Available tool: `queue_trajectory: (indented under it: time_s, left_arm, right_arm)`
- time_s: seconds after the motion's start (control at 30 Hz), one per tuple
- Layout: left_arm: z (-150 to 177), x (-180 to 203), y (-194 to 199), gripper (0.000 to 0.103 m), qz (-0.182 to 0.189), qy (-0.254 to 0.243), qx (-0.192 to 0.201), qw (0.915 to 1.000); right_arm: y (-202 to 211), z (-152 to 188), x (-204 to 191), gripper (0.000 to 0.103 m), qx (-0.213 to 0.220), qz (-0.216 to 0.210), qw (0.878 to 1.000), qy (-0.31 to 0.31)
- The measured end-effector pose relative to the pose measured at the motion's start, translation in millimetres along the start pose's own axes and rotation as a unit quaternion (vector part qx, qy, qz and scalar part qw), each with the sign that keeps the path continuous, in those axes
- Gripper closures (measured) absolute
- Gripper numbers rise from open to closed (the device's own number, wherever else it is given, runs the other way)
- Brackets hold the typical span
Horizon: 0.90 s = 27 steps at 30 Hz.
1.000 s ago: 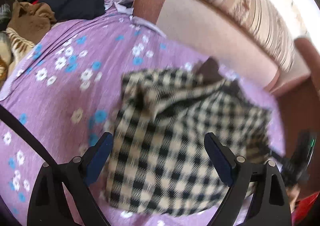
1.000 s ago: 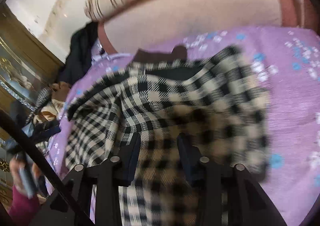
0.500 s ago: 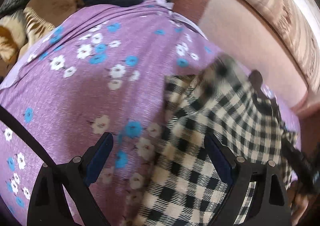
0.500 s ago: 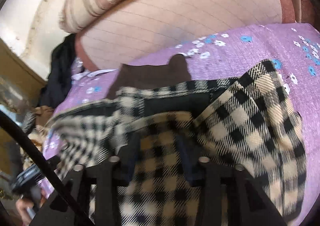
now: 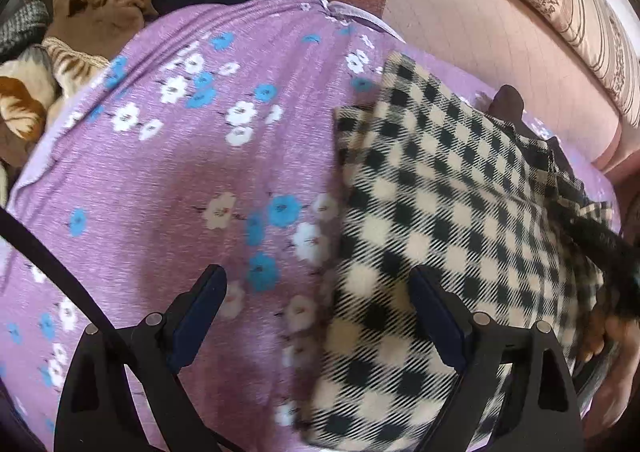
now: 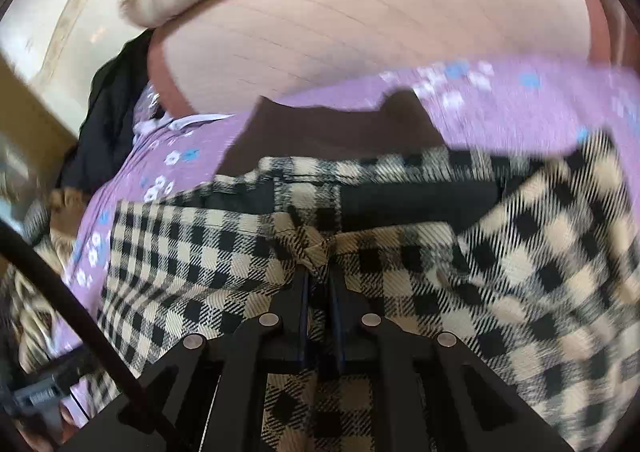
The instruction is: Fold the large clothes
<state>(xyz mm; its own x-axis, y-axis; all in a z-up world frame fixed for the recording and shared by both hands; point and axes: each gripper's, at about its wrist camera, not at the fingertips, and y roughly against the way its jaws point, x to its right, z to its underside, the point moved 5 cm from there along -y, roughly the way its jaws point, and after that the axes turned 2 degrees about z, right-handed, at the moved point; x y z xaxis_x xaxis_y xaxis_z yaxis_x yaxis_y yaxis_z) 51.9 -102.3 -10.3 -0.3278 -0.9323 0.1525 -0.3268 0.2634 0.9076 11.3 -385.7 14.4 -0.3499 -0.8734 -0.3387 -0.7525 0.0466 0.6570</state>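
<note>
From my left gripper (image 5: 318, 316) I look down on the bed. Its two fingers are spread wide apart and hold nothing. The checked shirt (image 5: 448, 220) lies on the right side of the purple flowered sheet (image 5: 192, 180), and my right finger hangs over its near edge. The shirt looks soft and floppy and not heavy. I think it will sag and slide if I lift it by one spot, so a corner or a straight edge is the best place to grab. Far on the left is a pile of other clothes (image 5: 80, 32), well apart from the shirt. The pink headboard (image 5: 480, 36) runs along the far right. Nothing sits between my left gripper and the shirt's edge.

From my right gripper (image 6: 318, 280) the shirt (image 6: 224, 252) fills most of the near part. The fingers are squeezed together on a small bunch of its cloth, right in the middle. A dark brown part (image 6: 332, 132) of the shirt shows at the far end, on the sheet (image 6: 540, 100). The headboard (image 6: 380, 24) is just past it. A dark garment (image 6: 108, 132) hangs far on the left. This view is blurry on the right side.
</note>
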Motion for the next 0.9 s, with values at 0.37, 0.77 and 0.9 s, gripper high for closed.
queue_trajectory:
  time_s: [0.37, 0.77, 0.9]
  left_arm:
    - [48, -15, 39, 0.012, 0.07, 0.011, -0.038, 0.9967]
    - [75, -18, 43, 0.012, 0.116, 0.018, -0.025, 0.9927]
    - [82, -13, 43, 0.012, 0.139, -0.019, -0.034, 0.9895]
  right_arm:
    - [88, 52, -11, 0.054, -0.023, -0.043, 0.995, 0.082]
    - [86, 128, -14, 0.099, -0.079, -0.013, 0.986, 0.144]
    - [92, 134, 9, 0.1, -0.086, -0.028, 0.991, 0.102]
